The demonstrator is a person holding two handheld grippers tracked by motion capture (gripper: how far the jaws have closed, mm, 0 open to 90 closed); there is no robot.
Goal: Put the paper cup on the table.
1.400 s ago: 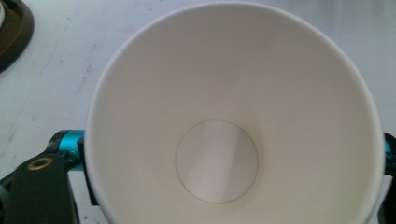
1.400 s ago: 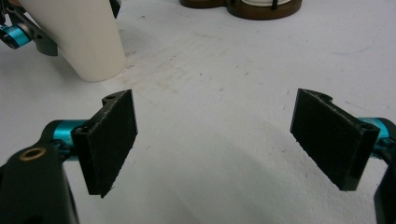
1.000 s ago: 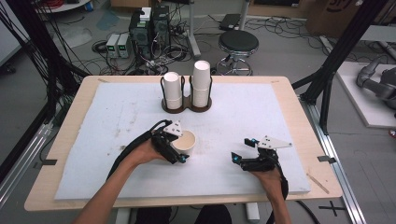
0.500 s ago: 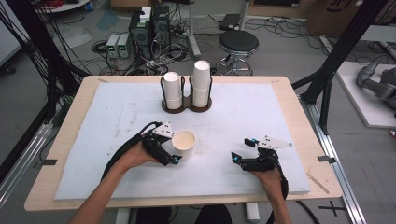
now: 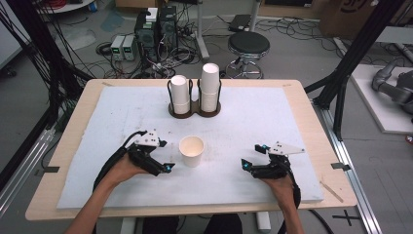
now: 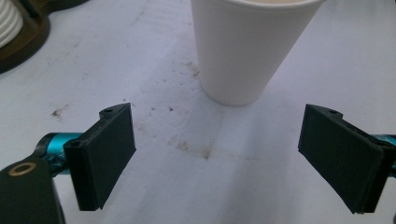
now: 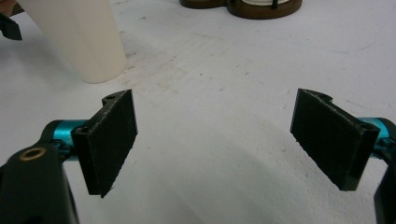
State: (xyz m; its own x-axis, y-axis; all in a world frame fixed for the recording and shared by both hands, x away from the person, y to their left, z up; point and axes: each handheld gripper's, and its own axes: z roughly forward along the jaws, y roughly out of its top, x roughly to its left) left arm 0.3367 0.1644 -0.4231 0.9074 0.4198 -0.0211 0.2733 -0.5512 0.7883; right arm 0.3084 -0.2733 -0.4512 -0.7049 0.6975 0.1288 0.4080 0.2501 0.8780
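Since a second ago the left tool (image 5: 163, 156) has let go of the paper cup (image 5: 192, 150) and backed away toward the person; its jaws were around the cup then and now stand clear of it. The cup has stayed upright at the same spot on the white mat (image 5: 97, 146). The right tool (image 5: 253, 158) has kept its place.

The left tool is released, its two black pads (image 6: 105, 156) spread wide over bare mat. In the left gripper view the cup (image 6: 245, 46) stands just ahead of the gap, apart from both pads, with small brown stains on the mat near its foot. The person's left hand (image 5: 124, 168) holds the tool from behind, a black cable looping beside the forearm.

The right tool is also released, its pads (image 7: 112, 140) wide apart with nothing between them. In the right gripper view the cup (image 7: 79, 37) rises at the upper left, well apart from the jaws. The right hand (image 5: 277, 183) grips this tool near the mat's front edge.

The cup sits between the two tools, nearer the left one, open mouth up. Behind it, toward the far side of the tabletop (image 5: 78, 107), a dark two-ring holder (image 5: 195, 109) carries two stacks of white cups (image 5: 210, 87), the right stack taller. Beyond the tabletop are a round stool (image 5: 248, 46), computer boxes and tangled cables on the floor.
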